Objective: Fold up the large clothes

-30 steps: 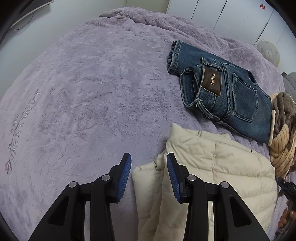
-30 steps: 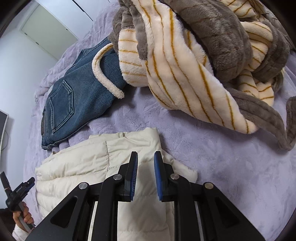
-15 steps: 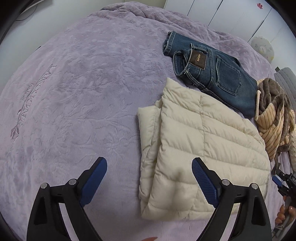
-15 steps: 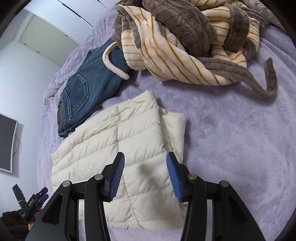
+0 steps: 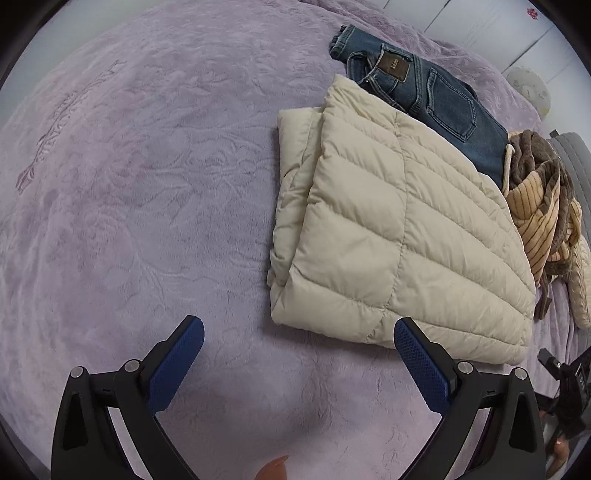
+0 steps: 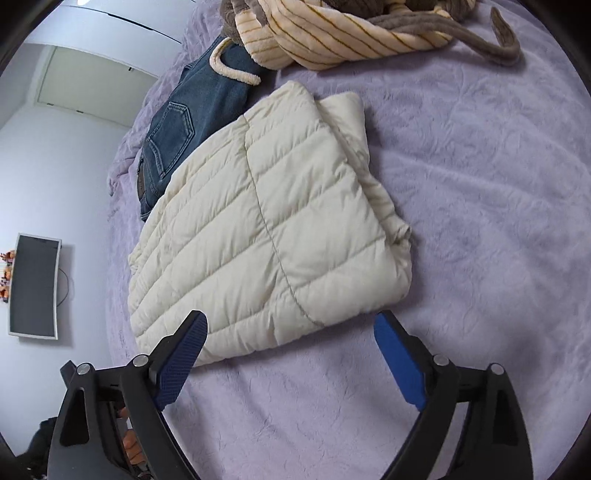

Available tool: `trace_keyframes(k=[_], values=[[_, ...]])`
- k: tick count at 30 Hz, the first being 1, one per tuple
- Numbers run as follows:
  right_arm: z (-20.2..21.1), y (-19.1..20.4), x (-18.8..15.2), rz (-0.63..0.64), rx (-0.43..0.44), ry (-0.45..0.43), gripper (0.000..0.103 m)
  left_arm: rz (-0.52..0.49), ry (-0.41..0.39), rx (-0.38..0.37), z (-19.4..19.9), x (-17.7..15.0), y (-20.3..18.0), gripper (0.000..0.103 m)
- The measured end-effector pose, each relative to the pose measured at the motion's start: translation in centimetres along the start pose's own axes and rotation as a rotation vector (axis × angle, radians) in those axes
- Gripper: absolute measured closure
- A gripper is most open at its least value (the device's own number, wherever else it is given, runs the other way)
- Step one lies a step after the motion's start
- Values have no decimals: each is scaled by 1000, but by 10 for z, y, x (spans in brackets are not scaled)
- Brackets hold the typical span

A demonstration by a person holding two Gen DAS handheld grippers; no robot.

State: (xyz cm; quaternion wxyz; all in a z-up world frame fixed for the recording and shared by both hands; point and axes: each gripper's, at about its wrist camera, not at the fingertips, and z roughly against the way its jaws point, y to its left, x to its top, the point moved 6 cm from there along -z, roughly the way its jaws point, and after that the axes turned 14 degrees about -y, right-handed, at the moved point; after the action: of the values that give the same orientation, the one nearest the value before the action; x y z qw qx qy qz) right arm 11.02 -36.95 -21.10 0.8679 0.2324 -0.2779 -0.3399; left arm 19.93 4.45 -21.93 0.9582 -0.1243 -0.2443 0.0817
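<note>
Lilac bed (image 5: 147, 184) carries the folded jacket (image 5: 399, 229), at 1 o'clock from the left gripper (image 5: 295, 363). Both it and the right gripper (image 6: 290, 358) have just let go and backed off, jaws opening, nothing between; this fold looks finished. Robe (image 6: 332, 33) is cut off at 12 o'clock, partly covering the jeans (image 6: 184, 122).

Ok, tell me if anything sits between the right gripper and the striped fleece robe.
Yes: the folded cream puffer jacket lies on the purple bedspread directly between the right gripper, jaws opening and empty, and the striped fleece robe at the far edge.
</note>
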Motion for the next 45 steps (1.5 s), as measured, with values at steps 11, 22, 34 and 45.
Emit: trace_keyframes(k=[11,22,34,45], values=[[-15,-22,-28,-220,109,42,10,297,97,-182,-24,-24,11,0],[-42,-42,-18,-363,178,20,10,372,47,-214,-49,-10,13,0],[-69,-44,14,-468,283,-22,9,333,-4,-211,-77,26,-1,0],[-77,-34,23,-535,342,-21,71,206,-19,-282,-61,45,-23,74]])
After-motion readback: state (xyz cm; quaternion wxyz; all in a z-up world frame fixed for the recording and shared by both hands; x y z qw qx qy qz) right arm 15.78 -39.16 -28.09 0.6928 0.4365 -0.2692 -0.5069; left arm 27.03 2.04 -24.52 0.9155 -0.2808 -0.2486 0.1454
